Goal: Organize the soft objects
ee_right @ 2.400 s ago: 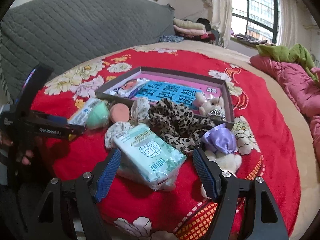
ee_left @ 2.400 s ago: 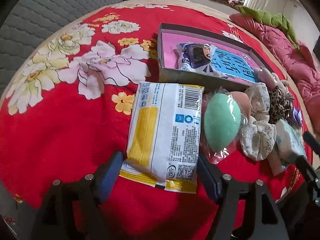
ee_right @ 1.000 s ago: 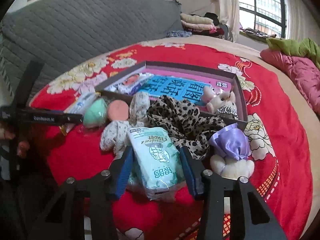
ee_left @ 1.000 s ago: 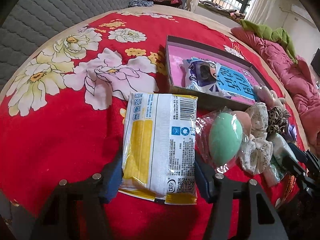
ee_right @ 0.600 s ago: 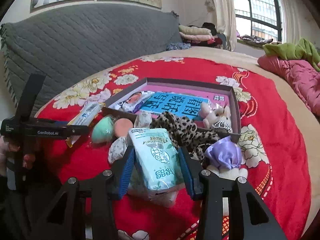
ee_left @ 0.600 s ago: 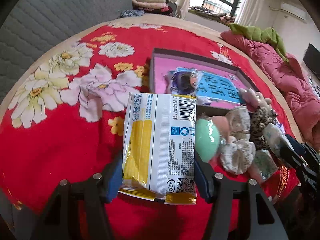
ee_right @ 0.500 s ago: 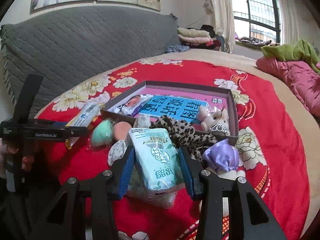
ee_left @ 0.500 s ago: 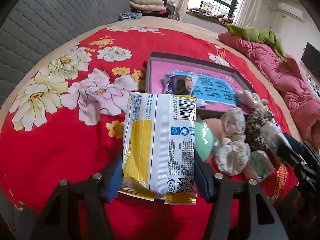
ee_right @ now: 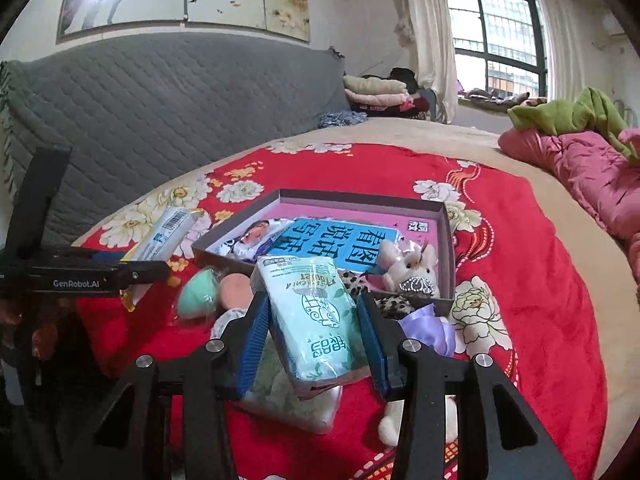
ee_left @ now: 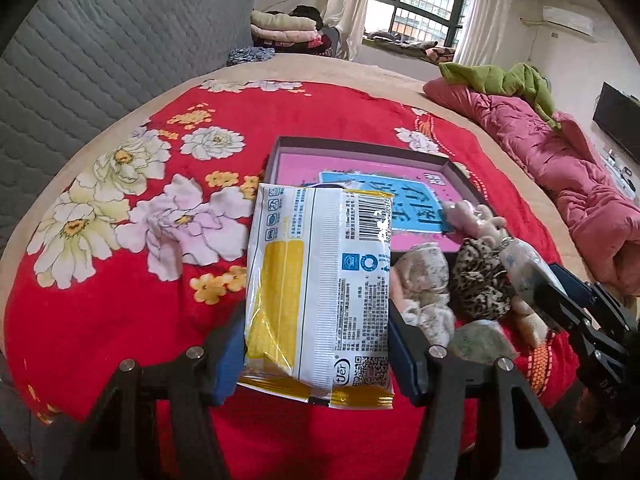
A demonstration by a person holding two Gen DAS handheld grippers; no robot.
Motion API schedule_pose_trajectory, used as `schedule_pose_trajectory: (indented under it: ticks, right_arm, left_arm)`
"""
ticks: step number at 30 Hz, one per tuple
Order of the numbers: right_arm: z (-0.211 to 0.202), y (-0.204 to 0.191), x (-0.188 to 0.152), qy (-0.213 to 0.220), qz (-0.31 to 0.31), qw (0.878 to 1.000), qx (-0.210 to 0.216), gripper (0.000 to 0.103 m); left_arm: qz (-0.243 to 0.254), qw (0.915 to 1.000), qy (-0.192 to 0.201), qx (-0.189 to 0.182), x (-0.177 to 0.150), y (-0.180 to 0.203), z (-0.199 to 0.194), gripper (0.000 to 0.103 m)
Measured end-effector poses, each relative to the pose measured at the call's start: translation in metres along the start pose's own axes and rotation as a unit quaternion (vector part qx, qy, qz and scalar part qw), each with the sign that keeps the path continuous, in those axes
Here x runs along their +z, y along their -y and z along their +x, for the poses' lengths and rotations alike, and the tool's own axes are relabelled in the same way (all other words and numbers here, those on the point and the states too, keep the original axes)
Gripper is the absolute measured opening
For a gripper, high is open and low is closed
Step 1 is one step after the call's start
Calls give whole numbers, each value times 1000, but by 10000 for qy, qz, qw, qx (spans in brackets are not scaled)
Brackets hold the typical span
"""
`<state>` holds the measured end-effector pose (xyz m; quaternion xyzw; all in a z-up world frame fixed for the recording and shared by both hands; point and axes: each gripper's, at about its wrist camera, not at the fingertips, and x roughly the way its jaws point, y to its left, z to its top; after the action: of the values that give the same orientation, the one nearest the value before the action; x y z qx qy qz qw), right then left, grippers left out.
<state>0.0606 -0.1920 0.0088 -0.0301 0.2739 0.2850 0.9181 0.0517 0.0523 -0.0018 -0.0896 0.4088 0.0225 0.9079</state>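
L gripper [ee_left: 318,344] clamps glossy flat yellow-white pack [ee_left: 320,292]; R gripper [ee_right: 314,344] clamps crinkly mint tissue pack [ee_right: 314,320].

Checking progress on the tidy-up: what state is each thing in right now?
Left gripper: shut on yellow-white packet, lifted.
Right gripper: shut on green tissue pack, lifted.
Box: open, lidless, holding a booklet and a sachet.
Plush toy: leaning on the box's front rim.
Sponges: on the blanket.

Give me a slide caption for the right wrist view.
Right gripper lifts a green tissue pack above the soft items beside the open box on the red bedspread.
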Motion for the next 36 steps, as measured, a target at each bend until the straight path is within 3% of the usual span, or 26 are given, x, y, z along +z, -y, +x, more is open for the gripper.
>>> schedule_pose_trajectory:
  ticks: [16,36]
  right_arm:
    - [-4,16,17,329,260,9990,-173,46]
    - [28,18,45,522,171,9981,-270,46]
  left_arm:
    - [101,9996,152,-204,21,34,4,62]
    - [-96,9994,271,-207,49,34,31,62]
